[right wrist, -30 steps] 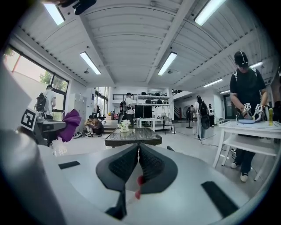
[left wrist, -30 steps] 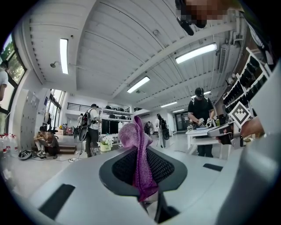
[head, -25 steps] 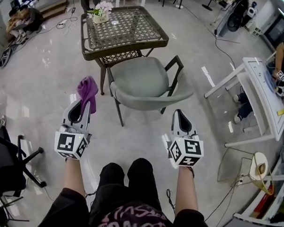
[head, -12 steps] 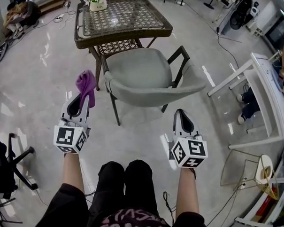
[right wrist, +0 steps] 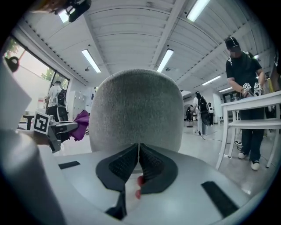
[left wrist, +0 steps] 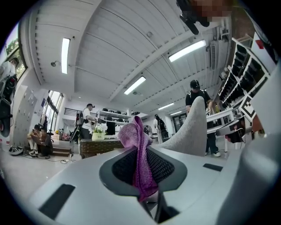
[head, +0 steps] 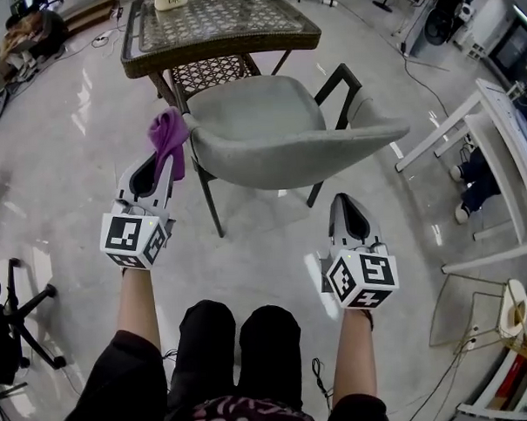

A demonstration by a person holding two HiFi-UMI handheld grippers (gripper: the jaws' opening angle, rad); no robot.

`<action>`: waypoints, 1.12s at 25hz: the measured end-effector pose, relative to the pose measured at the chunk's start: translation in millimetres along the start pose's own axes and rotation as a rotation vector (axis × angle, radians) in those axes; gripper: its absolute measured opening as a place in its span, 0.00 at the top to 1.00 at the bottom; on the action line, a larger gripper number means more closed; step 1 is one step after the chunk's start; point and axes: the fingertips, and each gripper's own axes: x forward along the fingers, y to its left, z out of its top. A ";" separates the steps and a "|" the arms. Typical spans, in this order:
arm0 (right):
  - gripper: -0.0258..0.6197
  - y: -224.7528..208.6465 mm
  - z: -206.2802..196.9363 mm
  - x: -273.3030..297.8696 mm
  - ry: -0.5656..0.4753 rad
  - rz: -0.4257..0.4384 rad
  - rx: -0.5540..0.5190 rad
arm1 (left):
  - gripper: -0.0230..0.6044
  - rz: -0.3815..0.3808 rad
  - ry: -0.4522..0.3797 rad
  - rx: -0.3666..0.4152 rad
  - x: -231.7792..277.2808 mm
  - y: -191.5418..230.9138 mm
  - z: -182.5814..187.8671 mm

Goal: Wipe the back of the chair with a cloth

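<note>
A grey upholstered chair [head: 269, 131] with black legs stands in front of me, its curved back [head: 331, 154] nearest. My left gripper [head: 163, 170] is shut on a purple cloth [head: 167, 140], which hangs beside the left end of the chair back. In the left gripper view the cloth [left wrist: 138, 154] is pinched between the jaws, with the chair back [left wrist: 189, 132] to the right. My right gripper [head: 346, 212] is shut and empty, a little short of the chair back's right half. The right gripper view is filled by the grey chair back [right wrist: 137, 114], with the cloth [right wrist: 80, 124] at its left.
A wicker table [head: 212, 29] with a glass top stands beyond the chair. A white desk [head: 505, 151] stands at the right, with a person's feet [head: 467, 188] under it. A black office chair base [head: 24, 316] lies at the left. People stand in the background.
The chair has come closer in the head view as I stepped forward. The left gripper with the cloth has reached the left end of the chair back. Both grippers stay shut.
</note>
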 end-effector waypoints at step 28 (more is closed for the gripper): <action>0.91 -20.7 -65.0 -67.0 -0.045 -0.154 -0.026 | 0.85 -0.469 -0.175 0.108 2.8 -198.7 9.3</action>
